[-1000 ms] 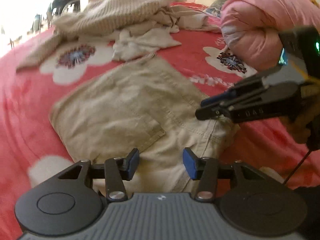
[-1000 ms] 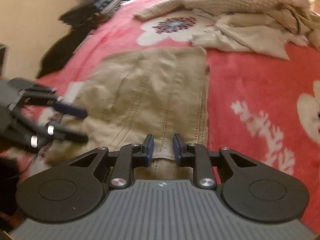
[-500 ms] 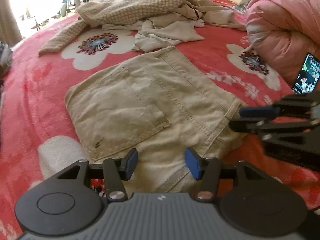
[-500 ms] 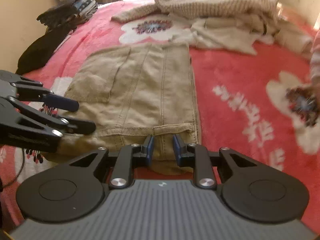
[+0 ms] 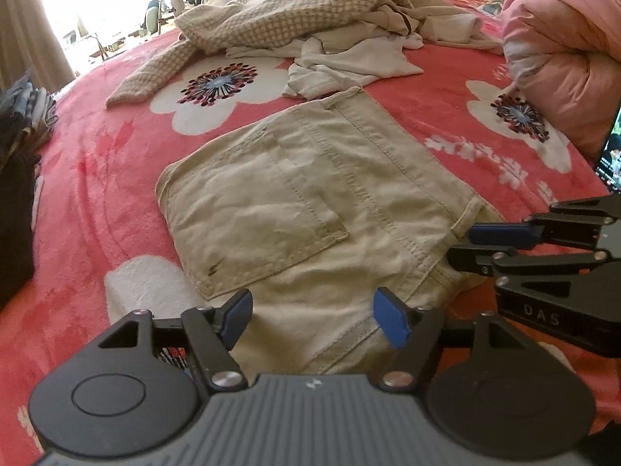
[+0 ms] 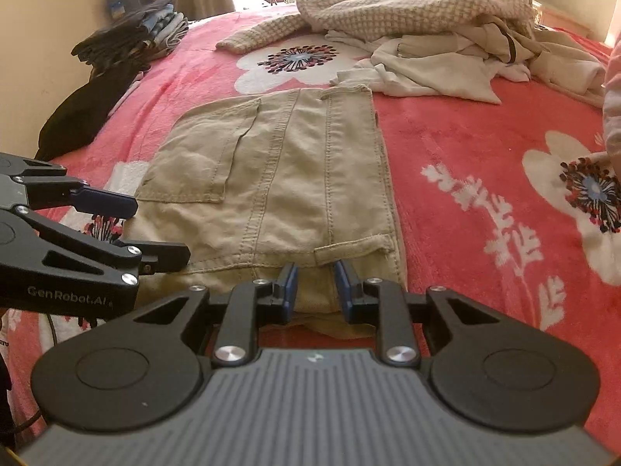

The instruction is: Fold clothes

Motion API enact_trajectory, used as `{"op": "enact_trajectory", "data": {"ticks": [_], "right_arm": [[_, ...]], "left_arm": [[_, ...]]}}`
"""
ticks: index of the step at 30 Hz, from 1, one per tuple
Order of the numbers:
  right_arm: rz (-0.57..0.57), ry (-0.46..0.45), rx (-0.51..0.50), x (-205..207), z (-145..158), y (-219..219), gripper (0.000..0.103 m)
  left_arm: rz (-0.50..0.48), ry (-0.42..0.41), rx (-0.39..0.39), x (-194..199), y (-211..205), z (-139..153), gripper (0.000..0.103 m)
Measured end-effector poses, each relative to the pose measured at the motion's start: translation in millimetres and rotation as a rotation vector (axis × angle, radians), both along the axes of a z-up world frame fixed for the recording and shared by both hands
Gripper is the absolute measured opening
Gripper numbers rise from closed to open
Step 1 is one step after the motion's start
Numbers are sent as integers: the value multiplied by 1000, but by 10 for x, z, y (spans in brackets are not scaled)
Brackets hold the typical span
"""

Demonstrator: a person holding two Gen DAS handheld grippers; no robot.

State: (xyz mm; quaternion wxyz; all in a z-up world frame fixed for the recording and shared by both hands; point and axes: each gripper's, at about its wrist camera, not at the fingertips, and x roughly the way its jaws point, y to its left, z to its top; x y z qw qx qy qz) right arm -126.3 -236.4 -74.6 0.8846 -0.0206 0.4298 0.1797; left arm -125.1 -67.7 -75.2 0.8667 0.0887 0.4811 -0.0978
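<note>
The near edge of the folded khaki trousers [image 5: 310, 209] was hidden behind both gripper bodies, so where the cloth ended could not be established in either view. A lit screen [image 5: 611, 155] was cut off at the right edge of the left wrist view, and the dark folded stack [image 6: 132, 35] against the wall was too shadowed to sort into items. The trousers lay flat on the red floral blanket [image 6: 485, 147], back pocket up, well short of the heap of unfolded pale clothes [image 6: 427, 27] at the far side. The left gripper [image 5: 312, 316] hovered over the near end of the trousers; its jaws had just been opening and stood wide, with cloth seen below the gap but neither pad pressing on it. The right gripper [image 6: 315, 285] was at the waistband end beside a belt loop, jaws narrowly apart; whether the pads touched the fabric could not be determined. A pink rolled quilt [image 5: 562, 50] lay beyond to the right.
</note>
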Motion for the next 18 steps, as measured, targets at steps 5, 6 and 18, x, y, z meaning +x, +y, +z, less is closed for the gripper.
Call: {"op": "enact_trajectory", "data": {"ticks": [5,6,18], "right_arm": [[-6,-4,1,-25,-5,5,21],[-4,-3,4,-28,-7,6,22],[-5,-1,-10,-27,-3,21,22]], "left_arm": [[1,-9,22,-16,-36,5,71],[1,-8,24,-19,-40,7,71],[11,-7,36,-17,-59,2,73]]}}
